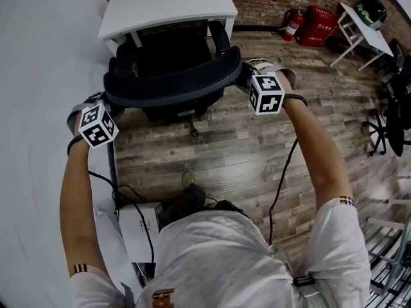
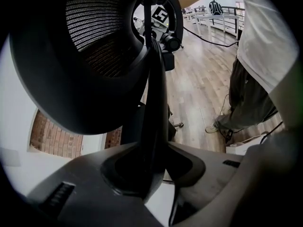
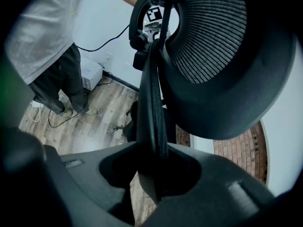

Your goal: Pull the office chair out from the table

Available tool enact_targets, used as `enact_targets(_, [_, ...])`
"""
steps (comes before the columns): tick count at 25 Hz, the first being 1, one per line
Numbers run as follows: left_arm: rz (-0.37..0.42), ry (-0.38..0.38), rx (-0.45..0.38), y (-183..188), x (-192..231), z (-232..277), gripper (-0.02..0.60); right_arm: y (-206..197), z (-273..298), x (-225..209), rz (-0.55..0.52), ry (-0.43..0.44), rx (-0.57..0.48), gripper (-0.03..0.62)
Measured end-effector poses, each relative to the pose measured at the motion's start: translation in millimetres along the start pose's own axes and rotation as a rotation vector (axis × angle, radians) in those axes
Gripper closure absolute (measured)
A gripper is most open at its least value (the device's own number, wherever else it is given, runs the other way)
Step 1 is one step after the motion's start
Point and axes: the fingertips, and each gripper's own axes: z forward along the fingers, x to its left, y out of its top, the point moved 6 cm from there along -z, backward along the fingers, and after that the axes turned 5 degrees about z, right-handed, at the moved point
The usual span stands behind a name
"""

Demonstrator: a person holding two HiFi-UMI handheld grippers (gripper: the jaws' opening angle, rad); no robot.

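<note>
The black mesh office chair (image 1: pixel 168 76) stands on the wood floor with its seat still partly under the white table (image 1: pixel 167 5). My left gripper (image 1: pixel 110 100) is shut on the left end of the chair's curved back frame, and my right gripper (image 1: pixel 244 77) is shut on the right end. In the left gripper view the thin frame edge (image 2: pixel 154 126) runs straight down between the jaws of the left gripper (image 2: pixel 151 174). The right gripper view shows the same: the frame edge (image 3: pixel 154 103) is pinched in the right gripper (image 3: pixel 154 174). Each gripper's marker cube shows across the chair back from the other.
A white wall (image 1: pixel 38 108) runs along the left. A fire extinguisher (image 1: pixel 292 24) and red box (image 1: pixel 319 25) stand by the brick wall. A white side table (image 1: pixel 363 31) and another black chair (image 1: pixel 395 108) are at right. A white box (image 1: pixel 138 230) and cables (image 1: pixel 282 185) lie near the person's feet.
</note>
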Motion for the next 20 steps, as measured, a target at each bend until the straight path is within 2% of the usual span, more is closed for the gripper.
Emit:
enact_targets(10, [-0.009,-0.001,0.016,19.2,-65.0,-37.4,0.457,8.7,-44.7,62.3,-0.006,-0.005,-0.012,0.477])
enact_targets(20, [-0.009,-0.008,0.055,15.7,-97.5,-58.6,0.456,28.4,-67.5,98.7,-0.004,-0.003,-0.024,0.477])
